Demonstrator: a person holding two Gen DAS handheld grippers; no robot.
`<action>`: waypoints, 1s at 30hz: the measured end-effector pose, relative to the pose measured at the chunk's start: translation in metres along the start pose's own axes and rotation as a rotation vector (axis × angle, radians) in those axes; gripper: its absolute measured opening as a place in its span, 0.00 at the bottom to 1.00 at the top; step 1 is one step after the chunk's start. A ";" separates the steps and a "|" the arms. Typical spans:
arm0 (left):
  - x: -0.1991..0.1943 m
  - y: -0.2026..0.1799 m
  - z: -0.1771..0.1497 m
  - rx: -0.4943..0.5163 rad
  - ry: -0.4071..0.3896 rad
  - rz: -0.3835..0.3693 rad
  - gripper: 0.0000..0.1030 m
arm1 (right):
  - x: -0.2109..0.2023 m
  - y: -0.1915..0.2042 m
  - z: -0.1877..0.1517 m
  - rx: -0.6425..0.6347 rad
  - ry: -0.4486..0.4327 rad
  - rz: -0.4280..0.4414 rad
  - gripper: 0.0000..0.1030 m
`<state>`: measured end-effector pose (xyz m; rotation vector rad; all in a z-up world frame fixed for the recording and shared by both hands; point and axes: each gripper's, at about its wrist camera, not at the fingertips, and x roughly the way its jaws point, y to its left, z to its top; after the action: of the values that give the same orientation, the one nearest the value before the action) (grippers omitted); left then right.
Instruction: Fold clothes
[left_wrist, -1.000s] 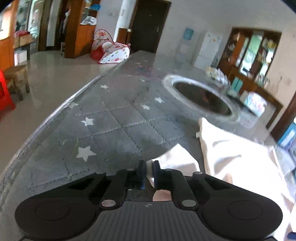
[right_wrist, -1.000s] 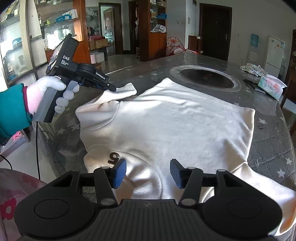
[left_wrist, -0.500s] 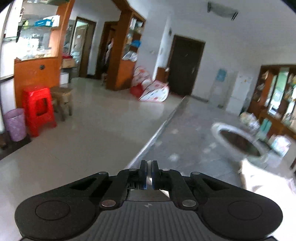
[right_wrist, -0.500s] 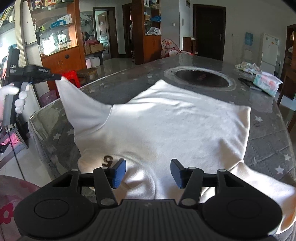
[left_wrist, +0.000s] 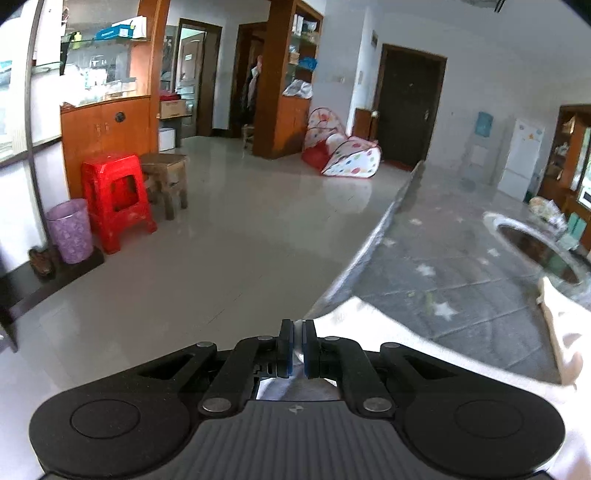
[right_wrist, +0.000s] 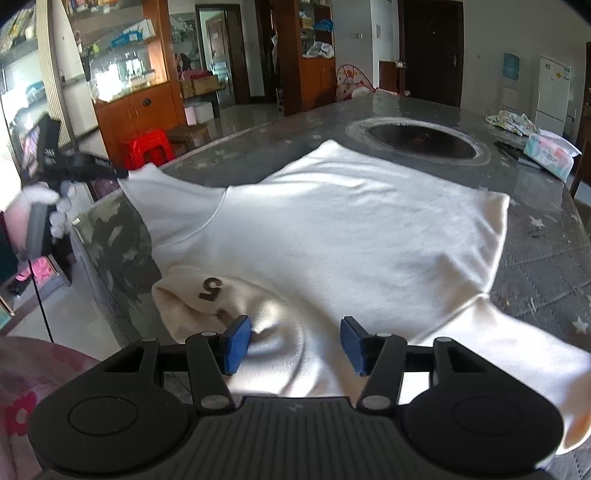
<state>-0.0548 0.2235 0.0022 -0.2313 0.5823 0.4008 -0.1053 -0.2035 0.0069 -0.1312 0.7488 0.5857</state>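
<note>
A white sweatshirt (right_wrist: 351, 229) lies spread on the grey star-patterned table cover (right_wrist: 546, 258), a dark "5" (right_wrist: 210, 288) near its neck. My left gripper (left_wrist: 298, 332) is shut on the end of one sleeve (left_wrist: 369, 321). In the right wrist view that left gripper (right_wrist: 110, 171) sits in a gloved hand beyond the table's left edge, and the sleeve (right_wrist: 166, 199) is stretched out sideways. My right gripper (right_wrist: 295, 332) hovers open over the neck area, its blue pads (right_wrist: 238, 341) on either side of a fabric bulge without pinching it.
A round dark inset (right_wrist: 421, 142) lies in the table beyond the sweatshirt. A tissue pack (right_wrist: 550, 153) and a crumpled cloth (right_wrist: 511, 122) sit at the far right. On the floor to the left are a red stool (left_wrist: 116, 195), a purple bin (left_wrist: 70, 229) and a play tent (left_wrist: 343, 155).
My left gripper has drawn the sleeve outward to the left, past the table's edge, so the sleeve went from bunched to stretched. Its view swung from the table to the floor. The right gripper stayed put.
</note>
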 end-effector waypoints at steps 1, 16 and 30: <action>0.002 0.002 0.000 -0.001 0.003 0.006 0.05 | -0.004 -0.002 0.001 0.007 -0.012 -0.007 0.53; -0.013 0.007 0.010 -0.018 0.002 0.021 0.37 | -0.028 -0.105 -0.014 0.151 -0.033 -0.490 0.53; -0.043 -0.047 0.026 0.080 -0.073 -0.144 0.49 | -0.079 -0.151 -0.072 0.360 0.030 -0.956 0.57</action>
<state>-0.0552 0.1768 0.0527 -0.1799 0.5056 0.2455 -0.1121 -0.3876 -0.0061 -0.1463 0.7148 -0.4602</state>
